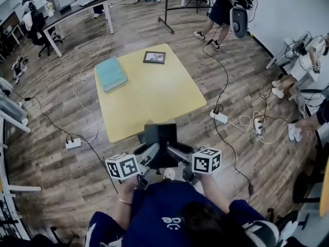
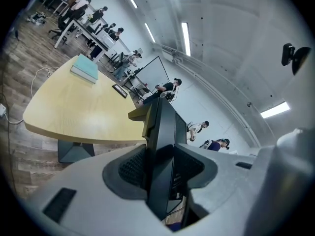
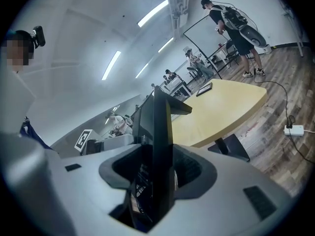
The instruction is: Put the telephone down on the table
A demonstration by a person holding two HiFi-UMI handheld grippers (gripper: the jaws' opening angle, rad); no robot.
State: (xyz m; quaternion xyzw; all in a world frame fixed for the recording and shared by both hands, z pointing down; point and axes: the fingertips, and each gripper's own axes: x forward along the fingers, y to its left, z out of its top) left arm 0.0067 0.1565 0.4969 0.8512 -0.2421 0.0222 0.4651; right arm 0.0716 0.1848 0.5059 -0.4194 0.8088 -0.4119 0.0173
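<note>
A black telephone (image 1: 160, 138) hangs upright in the air just before the near edge of the yellow table (image 1: 154, 99), held from both sides. My left gripper (image 1: 150, 153) is shut on its left side and my right gripper (image 1: 175, 152) is shut on its right side. The left gripper view has the telephone (image 2: 160, 146) as a dark slab, with both pads pressed against it and the table (image 2: 74, 109) beyond. From the right gripper view the telephone (image 3: 160, 141) is likewise clamped between the pads, and the table (image 3: 221, 107) lies ahead to the right.
A teal book (image 1: 110, 73) lies at the table's far left and a framed picture (image 1: 154, 57) at its far edge. Power strips (image 1: 73, 143) (image 1: 219, 117) and cables lie on the wooden floor on both sides. People stand and sit around the room.
</note>
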